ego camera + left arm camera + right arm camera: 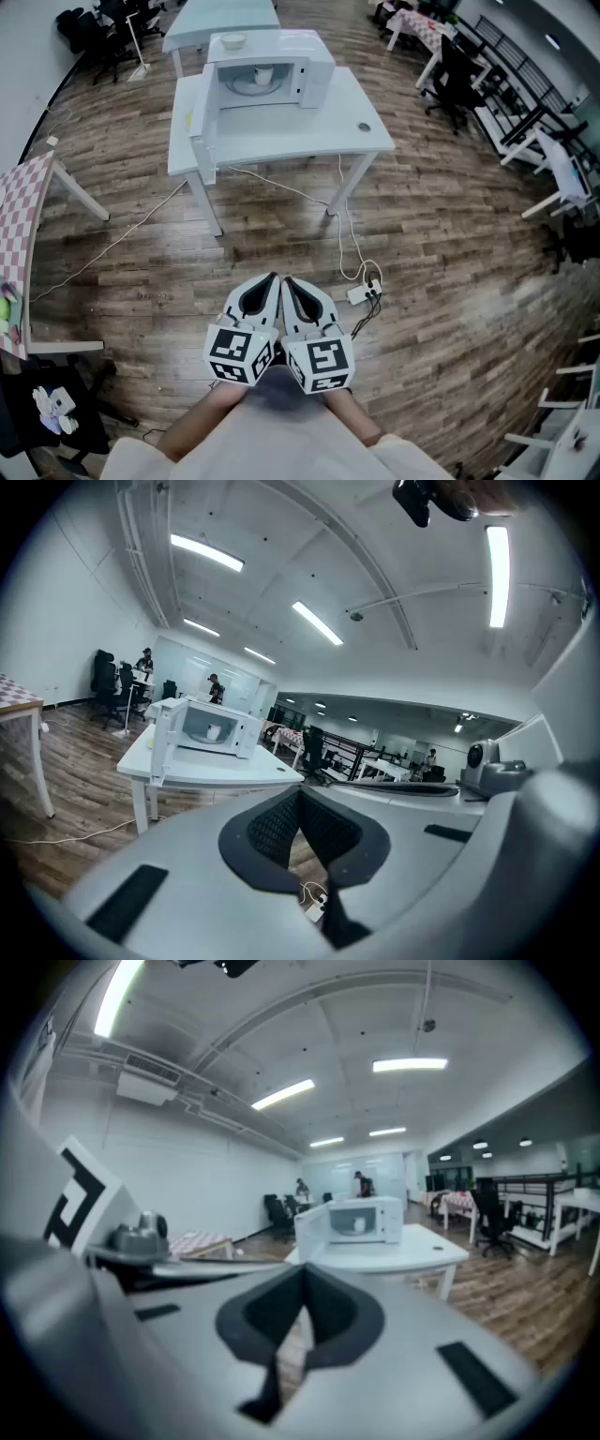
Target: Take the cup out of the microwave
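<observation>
Both claws sit side by side close to the body, left claw (pixel 270 281) and right claw (pixel 291 284), each with jaws together and nothing between them. Both are well apart from the microwave (pixel 281 56), which is on the white table (pixel 309 136) with its door (pixel 204 122) swung open. The cup (pixel 263 75) stands inside the microwave. Step looks like approach, reach not started. Next move calls for closing in on the microwave, opening a claw and entering clear of the door.
</observation>
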`<state>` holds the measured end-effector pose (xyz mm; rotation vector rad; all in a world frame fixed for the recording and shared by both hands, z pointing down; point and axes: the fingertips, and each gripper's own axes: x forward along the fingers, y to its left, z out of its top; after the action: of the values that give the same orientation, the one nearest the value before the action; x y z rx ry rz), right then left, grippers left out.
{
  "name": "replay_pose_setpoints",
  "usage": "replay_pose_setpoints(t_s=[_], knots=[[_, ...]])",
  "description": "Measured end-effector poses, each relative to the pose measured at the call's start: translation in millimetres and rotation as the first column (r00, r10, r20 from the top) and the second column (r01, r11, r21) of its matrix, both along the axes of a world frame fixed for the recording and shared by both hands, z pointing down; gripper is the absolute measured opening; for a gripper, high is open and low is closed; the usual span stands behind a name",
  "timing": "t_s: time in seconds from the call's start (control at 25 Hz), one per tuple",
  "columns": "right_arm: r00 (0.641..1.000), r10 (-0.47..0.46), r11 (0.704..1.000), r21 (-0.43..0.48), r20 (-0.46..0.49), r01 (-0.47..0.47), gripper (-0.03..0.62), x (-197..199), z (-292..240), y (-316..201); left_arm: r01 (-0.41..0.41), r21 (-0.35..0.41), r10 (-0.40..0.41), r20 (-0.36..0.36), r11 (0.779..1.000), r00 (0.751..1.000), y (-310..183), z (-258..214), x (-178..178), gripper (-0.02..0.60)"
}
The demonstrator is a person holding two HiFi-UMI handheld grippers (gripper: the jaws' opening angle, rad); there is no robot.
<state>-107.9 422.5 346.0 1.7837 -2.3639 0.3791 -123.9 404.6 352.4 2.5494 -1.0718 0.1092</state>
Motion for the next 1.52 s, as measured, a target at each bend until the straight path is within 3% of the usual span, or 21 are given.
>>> replay_pose_setpoints(t_s=[0.32, 0.6, 0.84, 1.52], knots=[[0.999, -0.017, 1.0, -0.016, 0.04, 0.018, 0.021, 35.0, 9.4, 3.3, 0.008, 0.056, -0.013, 0.092, 0.998, 0.996, 3.7, 4.8, 34.9, 0.009], [0.997, -0.006, 0.999, -0.033, 0.077, 0.008, 0.021, 59.2, 19.7, 10.8, -0.002, 0.039, -0.003, 0.126, 0.999, 0.992, 11.2, 15.1, 59.2, 0.009], [0.985, -0.019, 0.999, -0.026, 0.171, 0.023, 0.021, 74.5, 23.9, 8.2, 0.019, 0.125, -0.042, 0.186, 0.992, 0.982, 8.9, 13.8, 73.0, 0.009], [0.987, -0.063, 0.997, -0.04, 0.15, 0.07, 0.021, 88.2, 28.7, -38.0, 0.046, 0.061, -0.055, 0.15, 0.997, 0.987, -37.3, 21.1, 86.8, 0.009]])
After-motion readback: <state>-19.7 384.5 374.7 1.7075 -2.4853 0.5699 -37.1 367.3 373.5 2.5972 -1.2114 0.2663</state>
